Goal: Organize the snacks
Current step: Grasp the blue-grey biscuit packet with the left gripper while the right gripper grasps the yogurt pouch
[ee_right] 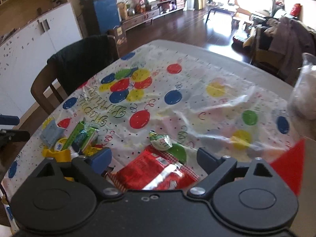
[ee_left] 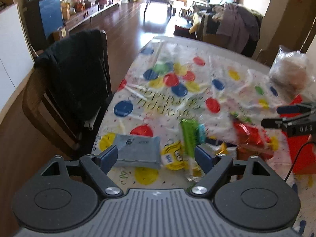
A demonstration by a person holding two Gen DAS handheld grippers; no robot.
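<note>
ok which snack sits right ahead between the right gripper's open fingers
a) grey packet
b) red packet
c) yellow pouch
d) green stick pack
b, the red packet lies between the right gripper's open fingers; the grey packet is off to its left.

We see a glossy, crinkled plastic sheet (ee_right: 197,90) printed with balloons over the surface. Between the right tool's (ee_right: 154,159) matt black plastic arms lies a shiny red foil packet (ee_right: 158,169). Ahead of the left tool (ee_left: 156,156), with its blue pads (ee_left: 109,155) and bright metal screws (ee_left: 111,190), sits a matt grey packet (ee_left: 138,152). Beyond, the wood floor (ee_left: 126,23) gleams.
</note>
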